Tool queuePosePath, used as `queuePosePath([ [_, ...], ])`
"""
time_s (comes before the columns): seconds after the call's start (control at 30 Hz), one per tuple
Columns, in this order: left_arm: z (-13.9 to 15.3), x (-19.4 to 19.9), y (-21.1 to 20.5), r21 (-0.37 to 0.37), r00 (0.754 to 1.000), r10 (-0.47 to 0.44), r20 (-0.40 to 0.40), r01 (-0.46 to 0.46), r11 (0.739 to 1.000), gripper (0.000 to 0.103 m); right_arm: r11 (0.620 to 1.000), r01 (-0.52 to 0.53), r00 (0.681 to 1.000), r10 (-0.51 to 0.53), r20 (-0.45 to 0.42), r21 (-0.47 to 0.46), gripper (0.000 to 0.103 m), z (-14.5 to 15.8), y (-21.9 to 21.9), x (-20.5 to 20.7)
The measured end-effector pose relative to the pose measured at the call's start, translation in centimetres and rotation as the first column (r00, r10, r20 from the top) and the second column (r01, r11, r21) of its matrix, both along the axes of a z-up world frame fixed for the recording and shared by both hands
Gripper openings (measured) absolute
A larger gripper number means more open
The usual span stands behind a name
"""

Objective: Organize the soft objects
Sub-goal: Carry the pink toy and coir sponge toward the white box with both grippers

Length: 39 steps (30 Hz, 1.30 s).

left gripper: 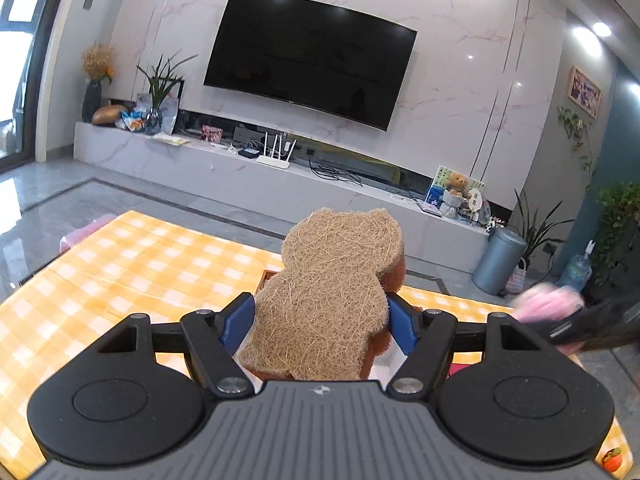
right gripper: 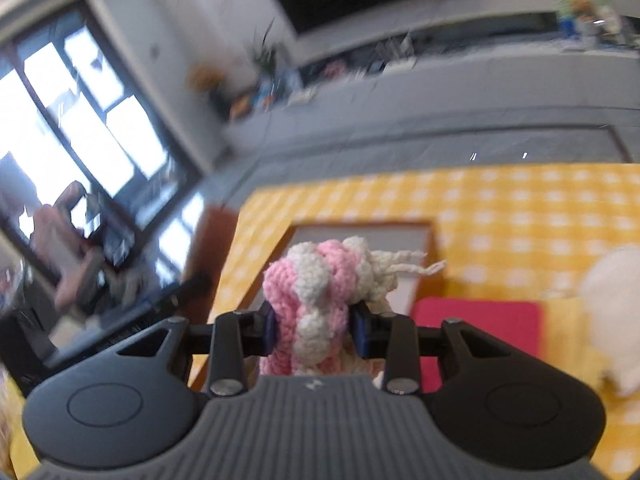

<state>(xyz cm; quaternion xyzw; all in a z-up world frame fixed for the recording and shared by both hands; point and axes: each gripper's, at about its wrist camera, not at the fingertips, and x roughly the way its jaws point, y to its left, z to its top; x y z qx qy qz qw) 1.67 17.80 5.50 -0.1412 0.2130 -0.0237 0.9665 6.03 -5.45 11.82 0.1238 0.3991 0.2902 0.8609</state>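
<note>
My left gripper (left gripper: 320, 320) is shut on a bear-shaped scrubbing sponge (left gripper: 328, 292), tan fibre on top and brown foam beneath, held above the yellow checked tablecloth (left gripper: 120, 272). My right gripper (right gripper: 316, 326) is shut on a pink and white braided rope toy (right gripper: 316, 292) with a frayed white tail. That toy also shows as a pink blur (left gripper: 548, 300) at the right of the left wrist view. Beyond the toy lies a wooden-framed tray (right gripper: 416, 236) with a pale bottom. The right wrist view is blurred by motion.
A red cloth (right gripper: 480, 328) and a white fluffy object (right gripper: 612, 320) lie on the cloth-covered table to the right. A small orange-and-green item (left gripper: 612, 458) sits near the table's corner. Past the table are grey floor, a TV wall, a low console and a metal bin (left gripper: 500, 260).
</note>
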Motion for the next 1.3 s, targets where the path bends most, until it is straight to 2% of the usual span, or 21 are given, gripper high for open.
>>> queuePosePath([
  [0.13, -0.8, 0.3, 1.4, -0.021, 0.999, 0.019, -0.031, -0.020, 1.000, 0.081, 0.988, -0.061, 0.997, 0.053, -0.059, -0.144, 0.035, -3.2, 5.8, 1.6],
  [0.27, -1.5, 0.7, 2.0, -0.039, 0.998, 0.020, -0.060, -0.022, 0.999, 0.081, 0.952, -0.072, 0.996, 0.054, -0.069, -0.299, 0.035, -5.6, 8.4, 1.5],
  [0.33, -1.8, 0.8, 1.8, -0.048, 0.997, 0.017, -0.074, -0.020, 0.999, 0.081, 0.945, -0.085, 0.995, 0.062, -0.083, -0.316, 0.035, -6.5, 8.7, 1.2],
  [0.47, -2.3, 1.2, 1.1, -0.024, 0.996, 0.006, -0.094, -0.009, 1.000, 0.081, 0.922, -0.130, 0.983, 0.071, -0.170, -0.365, 0.035, -8.5, 8.9, 1.3],
  [0.63, -2.3, 0.9, 0.7, -0.014, 0.996, 0.000, -0.086, -0.001, 1.000, 0.081, 0.887, -0.119, 0.989, 0.064, -0.136, -0.446, 0.039, -9.5, 9.7, 0.5],
  [0.73, -2.3, 0.8, 1.0, -0.020, 0.996, 0.003, -0.086, -0.005, 1.000, 0.081, 0.875, -0.121, 0.989, 0.064, -0.137, -0.469, 0.045, -9.9, 10.3, 0.8],
  [0.87, -2.4, 1.2, 1.4, -0.047, 0.994, 0.012, -0.105, -0.017, 0.999, 0.081, 0.844, -0.120, 0.992, 0.086, -0.089, -0.524, 0.068, -9.6, 11.0, 0.3],
  [0.93, -2.4, 1.4, 1.5, -0.055, 0.994, 0.011, -0.110, -0.017, 0.998, 0.081, 0.850, -0.096, 0.995, 0.074, -0.063, -0.518, 0.072, -9.1, 10.9, 0.0],
  [1.0, -2.3, 1.5, 1.3, -0.048, 0.994, 0.001, -0.105, -0.006, 0.999, 0.081, 0.861, -0.079, 0.997, 0.062, -0.051, -0.503, 0.087, -8.6, 10.6, -0.3],
  [1.2, -2.6, 2.8, -0.5, 0.003, 0.993, -0.024, -0.115, 0.025, 1.000, 0.081, 0.886, -0.027, 0.999, 0.044, 0.026, -0.462, 0.095, -6.8, 9.3, -1.0],
  [1.3, -3.3, 4.1, -2.1, 0.069, 0.988, -0.015, -0.151, 0.025, 0.997, 0.081, 0.891, 0.002, 0.999, 0.021, 0.046, -0.454, 0.096, -6.3, 8.7, -0.9],
])
